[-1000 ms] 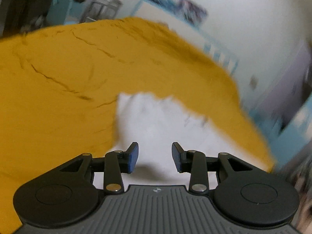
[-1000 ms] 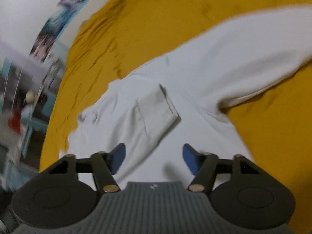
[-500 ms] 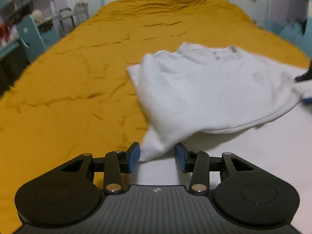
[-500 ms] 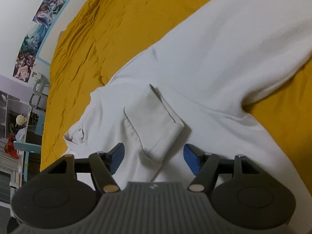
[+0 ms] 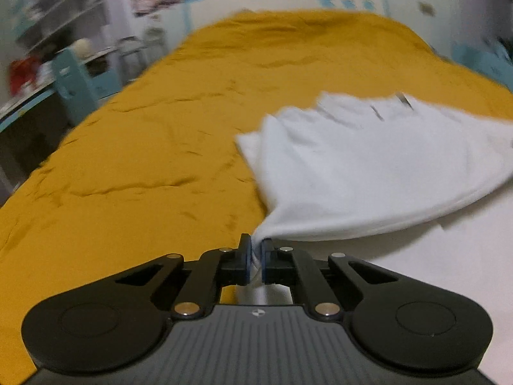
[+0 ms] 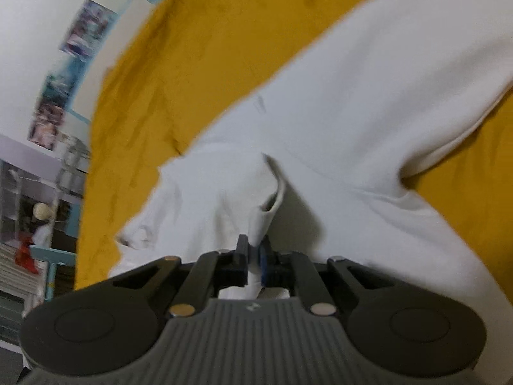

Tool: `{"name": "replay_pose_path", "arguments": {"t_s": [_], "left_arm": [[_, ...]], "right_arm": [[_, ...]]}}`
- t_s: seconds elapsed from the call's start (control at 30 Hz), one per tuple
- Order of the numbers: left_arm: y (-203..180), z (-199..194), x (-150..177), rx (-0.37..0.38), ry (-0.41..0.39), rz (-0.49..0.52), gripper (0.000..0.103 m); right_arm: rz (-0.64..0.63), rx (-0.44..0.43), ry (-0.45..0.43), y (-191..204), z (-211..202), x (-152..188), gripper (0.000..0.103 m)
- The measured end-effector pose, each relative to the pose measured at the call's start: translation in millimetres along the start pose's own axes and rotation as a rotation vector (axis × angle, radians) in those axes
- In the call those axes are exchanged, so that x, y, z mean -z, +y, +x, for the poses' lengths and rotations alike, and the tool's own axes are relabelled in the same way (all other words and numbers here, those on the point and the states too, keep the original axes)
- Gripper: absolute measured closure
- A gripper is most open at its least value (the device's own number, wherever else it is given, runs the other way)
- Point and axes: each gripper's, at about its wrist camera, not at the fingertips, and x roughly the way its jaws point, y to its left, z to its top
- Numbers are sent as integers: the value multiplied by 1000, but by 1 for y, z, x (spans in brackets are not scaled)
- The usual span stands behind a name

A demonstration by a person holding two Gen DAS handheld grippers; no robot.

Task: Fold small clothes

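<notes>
Nearest to the left wrist camera, the left gripper is seen closed, and a corner of the white garment is pinched between its blue pads. From this pinch the cloth is drawn up into a tight point and then spreads out wide like a fan, so it is judged to be soft, light and without any stiffness of its own. In the right wrist view the right gripper is likewise closed, and a narrow fold of the same white garment is clamped between its pads, just below a small loose flap that could be a pocket or a cuff; which one cannot be told. Behind both grippers the garment is spread on the mustard-yellow bed cover, and a long sleeve-like part is seen running toward the far right in the right wrist view. The fabric looks thick and matte, so slipping from the pads is not much expected, but only a little material is held, and it could be pulled out if the lift is made quickly. A hold at hems, corners or seams is judged best, because there the layers are doubled. Farther away, blurred shelves and wall posters are seen.
</notes>
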Motion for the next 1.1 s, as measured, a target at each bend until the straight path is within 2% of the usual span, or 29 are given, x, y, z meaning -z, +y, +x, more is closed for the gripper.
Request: {"name": "replay_pose_path", "arguments": {"t_s": [0.07, 0.1, 0.2, 0.3, 0.37, 0.47, 0.53, 0.6, 0.63, 0.67, 0.73, 0.87, 0.9, 0.97, 1.03, 1.1], "left_arm": [[7, -2, -1, 2, 7, -52, 97], [6, 1, 0, 12, 27, -57, 97], [-3, 7, 2, 46, 73, -25, 97], [-11, 7, 2, 41, 98, 23, 95], [-8, 7, 2, 56, 121, 13, 91], [-1, -3, 2, 83, 132, -19, 90], [6, -12, 2, 110, 145, -48, 88], [14, -19, 1, 129, 150, -92, 85], [17, -22, -1, 137, 146, -113, 85], [21, -25, -3, 149, 133, -142, 85], [29, -28, -9, 174, 110, -211, 82], [30, -24, -17, 191, 106, -262, 82], [28, -22, -17, 194, 109, -265, 81], [26, -19, -17, 195, 119, -273, 79], [25, -13, -15, 194, 127, -289, 79], [24, -8, -14, 183, 127, -311, 79]], "right_arm": [[-1, -54, -31, -3, -24, 8, 102], [0, -49, -39, -7, -31, 13, 102], [42, 21, -18, -27, -36, 23, 102], [101, 59, 31, -49, -31, 31, 102], [130, 69, 42, -56, -32, 36, 102], [84, 71, 32, -46, -41, 34, 101], [38, 108, -14, -38, -51, 30, 94], [-44, 112, -98, -29, -60, 21, 78], [-87, 101, -119, -25, -60, 15, 65], [-127, 88, -125, -21, -56, 9, 62], [-181, 68, -97, -18, -43, -3, 64], [-186, 185, -24, -24, -4, -22, 63], [-174, 188, 1, -27, 3, -25, 63], [-133, 157, 43, -34, 16, -27, 61], [-151, 120, 54, -33, 21, -27, 62], [-181, 114, 71, -28, 23, -27, 91]]}}
